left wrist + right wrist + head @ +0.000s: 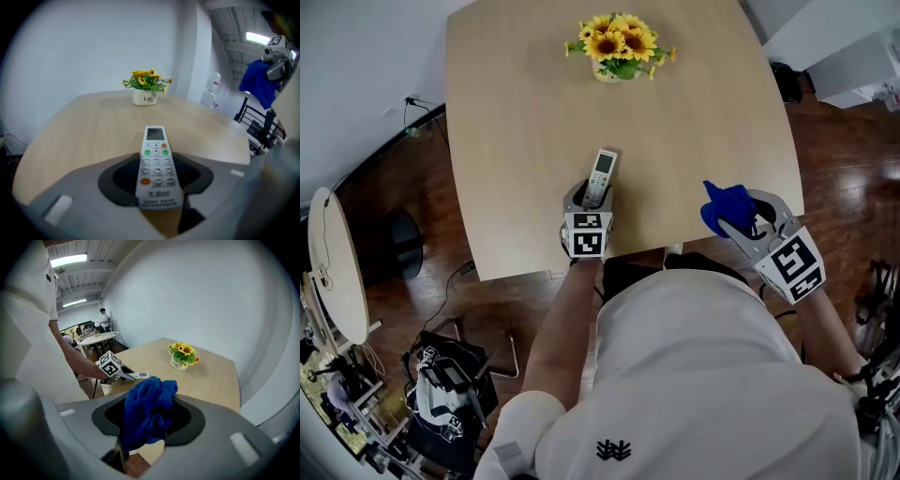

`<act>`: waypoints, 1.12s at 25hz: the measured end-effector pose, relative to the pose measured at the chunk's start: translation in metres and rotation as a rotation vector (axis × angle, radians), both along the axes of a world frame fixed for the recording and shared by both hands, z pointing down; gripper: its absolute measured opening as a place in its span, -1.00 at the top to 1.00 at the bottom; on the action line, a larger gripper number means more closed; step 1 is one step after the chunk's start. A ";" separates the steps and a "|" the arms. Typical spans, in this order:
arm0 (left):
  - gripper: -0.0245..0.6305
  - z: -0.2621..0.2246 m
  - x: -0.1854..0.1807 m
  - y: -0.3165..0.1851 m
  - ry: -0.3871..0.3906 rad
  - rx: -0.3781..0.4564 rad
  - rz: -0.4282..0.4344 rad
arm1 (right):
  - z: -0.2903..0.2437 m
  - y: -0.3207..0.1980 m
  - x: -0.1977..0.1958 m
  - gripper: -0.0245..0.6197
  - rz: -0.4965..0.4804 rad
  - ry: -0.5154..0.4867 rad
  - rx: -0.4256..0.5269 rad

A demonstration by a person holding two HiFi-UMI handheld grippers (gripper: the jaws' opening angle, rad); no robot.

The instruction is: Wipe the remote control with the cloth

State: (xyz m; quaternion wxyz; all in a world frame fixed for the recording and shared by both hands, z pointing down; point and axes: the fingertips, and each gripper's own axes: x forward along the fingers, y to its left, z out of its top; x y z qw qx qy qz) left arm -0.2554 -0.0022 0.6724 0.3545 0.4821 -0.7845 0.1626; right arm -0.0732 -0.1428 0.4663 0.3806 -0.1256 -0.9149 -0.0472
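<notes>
The left gripper point(592, 195) pinches the remote point(602, 173) by its near end, the rest jutting ahead of its jaws over the table point(516, 122). The right gripper point(742, 214) clamps the cloth point(725, 205), which is bunched between its jaws.

- The left gripper point(594, 197) points away from the person and tilts downward, its jaws closed on the near end of the remote control point(602, 173).
- The right gripper point(742, 217) also tilts downward, its jaws clamped on the blue cloth point(727, 206).
- The left forearm point(565, 314) and right forearm point(827, 323) reach forward, and the grippers are well apart.
</notes>
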 end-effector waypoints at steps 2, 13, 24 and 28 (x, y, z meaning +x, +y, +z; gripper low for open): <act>0.21 -0.016 0.000 0.001 -0.014 0.025 0.034 | -0.006 0.001 -0.007 0.31 0.014 -0.019 0.006; 0.21 -0.158 0.039 -0.039 -0.149 0.271 0.320 | -0.089 0.037 -0.091 0.31 -0.024 -0.280 -0.010; 0.21 -0.216 0.079 -0.041 -0.195 0.344 0.499 | -0.101 0.167 -0.130 0.31 -0.298 -0.387 -0.038; 0.21 -0.220 0.075 -0.031 -0.196 0.359 0.492 | -0.092 0.145 -0.131 0.31 -0.246 -0.371 0.030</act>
